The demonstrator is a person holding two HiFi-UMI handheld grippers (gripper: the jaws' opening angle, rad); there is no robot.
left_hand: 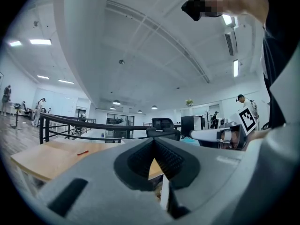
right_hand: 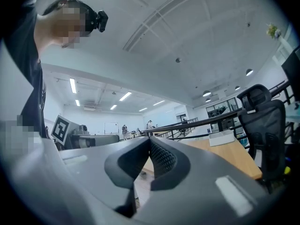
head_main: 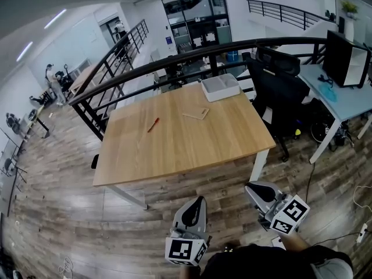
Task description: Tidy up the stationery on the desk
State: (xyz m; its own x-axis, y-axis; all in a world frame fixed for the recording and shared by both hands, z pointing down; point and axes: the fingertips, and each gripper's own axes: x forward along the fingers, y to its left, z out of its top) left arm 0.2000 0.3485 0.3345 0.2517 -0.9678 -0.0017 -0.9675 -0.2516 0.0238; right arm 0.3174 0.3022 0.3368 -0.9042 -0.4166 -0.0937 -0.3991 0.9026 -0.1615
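We hold the left claw [head_main: 199, 200] and right claw [head_main: 251, 188] with jaws pressed together, the desk [head_main: 174, 150] and its red pen [head_main: 153, 124] ahead of both.

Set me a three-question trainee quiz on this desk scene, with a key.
1. True or false: the red pen lies inside the white tray.
2. What do the left gripper and the right gripper hold?
A) a pen each
B) nothing; both are shut and short of the desk
C) the tray, between them
3. Fill in: in the head view, the black chair stands at the desk's ___ side.

Key: 1 false; the pen lies on the bare desktop, well apart from the tray. 2 B. 3 right.
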